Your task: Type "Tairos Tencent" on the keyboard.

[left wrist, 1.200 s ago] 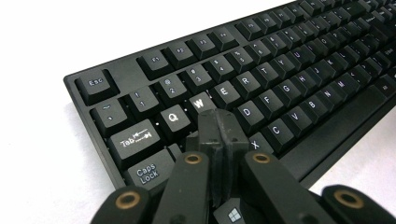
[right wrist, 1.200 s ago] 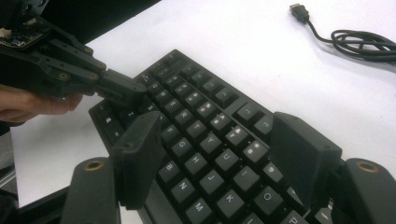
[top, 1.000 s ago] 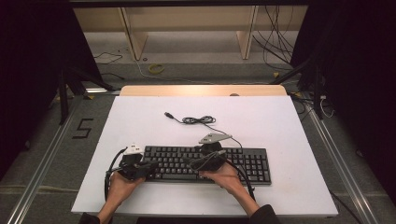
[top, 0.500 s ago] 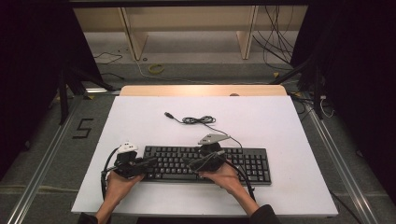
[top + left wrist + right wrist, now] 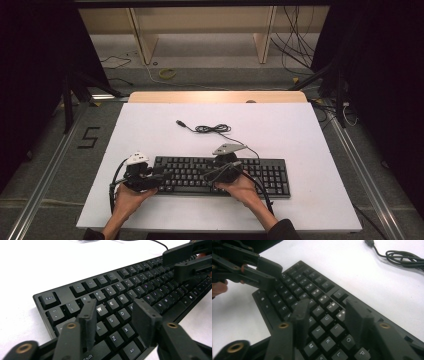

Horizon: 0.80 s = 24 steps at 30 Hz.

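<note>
White table (image 5: 300, 135) carries a black full-size keyboard (image 5: 260, 172) lying parallel to the near edge, slightly left of centre; its cable (image 5: 212, 128) is coiled toward the far edge, plug free. The left gripper (image 5: 113, 320) hovers over the keyboard's left end, jaws apart and just opening, nothing between them — the A, S and Z keys lie below. The right gripper (image 5: 324, 316) hovers over the middle key field, jaws apart though just closing, clamping nothing. Handling judgement: a rigid, moderately light plastic body with smooth sides; keycaps are loose-fitting and may pop off. Take hold at the short ends or the front rim — not on keys — and mind cable drag.
</note>
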Each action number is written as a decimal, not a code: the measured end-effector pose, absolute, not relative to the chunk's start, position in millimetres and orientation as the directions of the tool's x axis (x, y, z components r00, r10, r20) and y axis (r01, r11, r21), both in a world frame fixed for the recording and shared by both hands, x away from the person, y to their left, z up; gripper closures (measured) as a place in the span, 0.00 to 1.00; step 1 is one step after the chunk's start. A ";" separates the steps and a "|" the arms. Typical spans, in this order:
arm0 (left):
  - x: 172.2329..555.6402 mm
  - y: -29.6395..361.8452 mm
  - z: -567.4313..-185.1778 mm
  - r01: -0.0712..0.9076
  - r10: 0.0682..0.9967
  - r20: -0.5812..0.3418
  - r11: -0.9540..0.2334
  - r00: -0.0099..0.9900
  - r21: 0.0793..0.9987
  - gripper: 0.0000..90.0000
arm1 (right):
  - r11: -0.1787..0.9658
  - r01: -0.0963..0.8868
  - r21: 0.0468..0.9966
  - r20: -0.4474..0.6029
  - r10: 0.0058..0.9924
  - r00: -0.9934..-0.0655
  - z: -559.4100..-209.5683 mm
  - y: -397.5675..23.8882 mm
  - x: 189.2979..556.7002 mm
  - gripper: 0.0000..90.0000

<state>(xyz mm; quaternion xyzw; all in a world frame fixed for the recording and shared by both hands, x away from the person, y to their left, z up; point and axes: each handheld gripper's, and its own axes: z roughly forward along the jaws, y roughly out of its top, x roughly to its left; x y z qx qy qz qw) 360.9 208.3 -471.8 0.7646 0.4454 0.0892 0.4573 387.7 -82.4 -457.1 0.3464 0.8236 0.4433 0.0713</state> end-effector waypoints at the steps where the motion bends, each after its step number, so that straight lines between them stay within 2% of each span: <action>1: 360.3 207.8 -471.3 0.597 0.761 -0.273 -0.181 0.588 0.782 0.57 | 0.367 0.510 0.778 0.191 0.635 -0.748 -457.6 -82.5 387.9 0.65; 6: 358.3 207.0 -469.4 0.582 0.756 -0.277 -0.165 0.593 0.796 0.52 | 0.375 0.511 0.773 0.187 0.635 -0.749 -459.1 -82.6 388.4 0.74; 10: 357.7 206.5 -469.0 0.577 0.754 -0.274 -0.166 0.597 0.800 0.51 | 0.378 0.512 0.771 0.188 0.634 -0.750 -459.4 -82.6 388.6 0.75; 11: 357.7 206.5 -469.0 0.577 0.754 -0.274 -0.166 0.597 0.800 0.48 | 0.378 0.512 0.771 0.188 0.634 -0.750 -459.4 -82.6 388.6 0.75; 12: 357.5 206.6 -468.8 0.576 0.752 -0.276 -0.163 0.598 0.801 0.48 | 0.386 0.517 0.764 0.186 0.636 -0.749 -461.3 -82.1 389.1 0.79; 24: 357.4 206.1 -469.0 0.578 0.745 -0.288 -0.158 0.601 0.800 0.42 | 0.397 0.531 0.749 0.185 0.644 -0.742 -466.3 -80.5 390.6 0.87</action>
